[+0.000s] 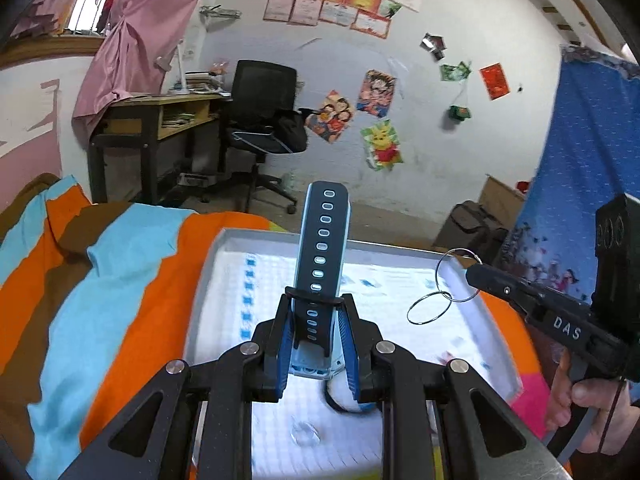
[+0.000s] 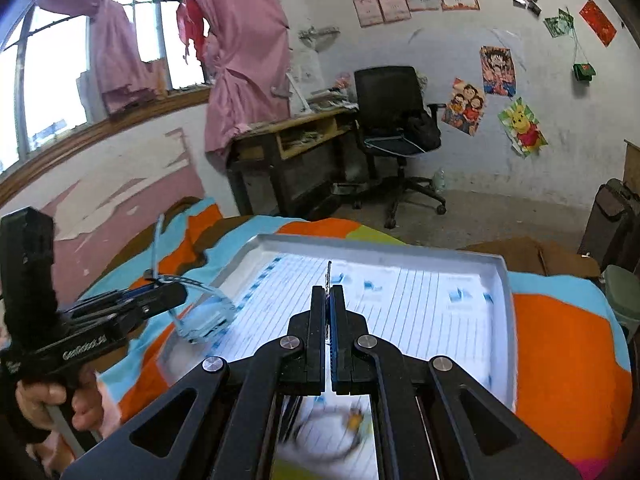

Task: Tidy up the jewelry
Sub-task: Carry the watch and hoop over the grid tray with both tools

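Two views, left wrist first. Left gripper [image 1: 316, 340] clamped on a smartwatch [image 1: 320, 264], blue pads pressed against the pale-blue case, dark perforated strap pointing up and away above a shallow white tray [image 1: 498, 344]. Tray resting on an orange, cyan and brown bedspread [image 1: 112, 280], lined with white ruled paper bearing blue marks. At right, right gripper [image 1: 474, 274] pinched on two linked thin wire hoops [image 1: 444, 290], hanging over the tray's right side.

Right wrist view: right gripper [image 2: 329, 300] nearly fully closed, a thin hoop edge [image 2: 329, 274] standing up between the fingers, over the tray [image 2: 502, 300]. At left, left gripper [image 2: 176, 292] gripping the smartwatch [image 2: 200, 316] above the tray's left rim, case lowest, strap rising.
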